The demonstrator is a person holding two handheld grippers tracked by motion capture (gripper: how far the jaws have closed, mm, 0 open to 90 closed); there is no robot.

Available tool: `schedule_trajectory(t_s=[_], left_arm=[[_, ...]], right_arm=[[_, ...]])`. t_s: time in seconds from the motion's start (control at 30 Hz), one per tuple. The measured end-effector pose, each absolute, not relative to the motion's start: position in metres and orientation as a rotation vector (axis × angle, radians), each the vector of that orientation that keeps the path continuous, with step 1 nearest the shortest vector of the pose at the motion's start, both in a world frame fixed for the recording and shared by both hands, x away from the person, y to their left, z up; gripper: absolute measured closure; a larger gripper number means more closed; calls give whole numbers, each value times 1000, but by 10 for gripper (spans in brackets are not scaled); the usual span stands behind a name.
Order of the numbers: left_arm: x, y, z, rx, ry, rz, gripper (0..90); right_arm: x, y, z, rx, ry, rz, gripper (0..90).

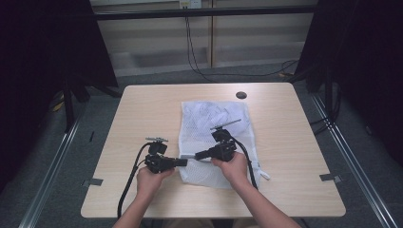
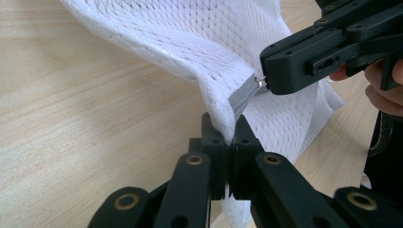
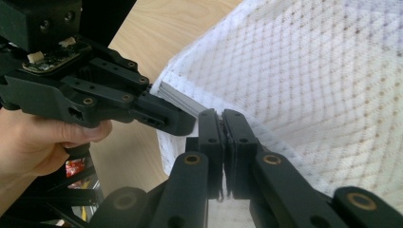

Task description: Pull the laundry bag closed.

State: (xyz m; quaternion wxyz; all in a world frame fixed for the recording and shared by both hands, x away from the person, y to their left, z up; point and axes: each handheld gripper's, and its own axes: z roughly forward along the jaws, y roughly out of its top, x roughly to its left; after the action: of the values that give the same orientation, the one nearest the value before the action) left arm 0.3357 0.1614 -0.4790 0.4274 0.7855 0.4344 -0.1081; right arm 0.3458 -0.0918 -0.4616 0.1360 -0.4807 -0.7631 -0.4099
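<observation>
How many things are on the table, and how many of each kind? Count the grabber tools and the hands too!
White mesh bag: 1
Black grippers: 2, the left gripper and the right gripper, both pinching the bag's edge
Hands: 2, the left hand and the right hand
Total: 5

Mesh bag (image 1: 216, 124) showing white w/ a fine honeycomb-hole pattern, grey strip along its edge. Table (image 1: 142, 114) looking light wood w/ pale grain streaks, dark round hole (image 1: 241, 95) near far edge. Both grippers – left (image 1: 183, 162), right (image 1: 196, 155) – showing black, brass-coloured rivets on the links. Floor (image 1: 95, 118) appearing grey; curtains (image 1: 43, 42) black.
</observation>
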Motion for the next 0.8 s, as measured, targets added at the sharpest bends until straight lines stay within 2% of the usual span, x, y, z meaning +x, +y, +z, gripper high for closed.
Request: schedule_trajectory(t_s=[0.8], left_arm=[[336, 161, -480, 1949, 1096, -283, 881]], right_arm=[[344, -102, -464, -1402, -2189, -1200, 869]])
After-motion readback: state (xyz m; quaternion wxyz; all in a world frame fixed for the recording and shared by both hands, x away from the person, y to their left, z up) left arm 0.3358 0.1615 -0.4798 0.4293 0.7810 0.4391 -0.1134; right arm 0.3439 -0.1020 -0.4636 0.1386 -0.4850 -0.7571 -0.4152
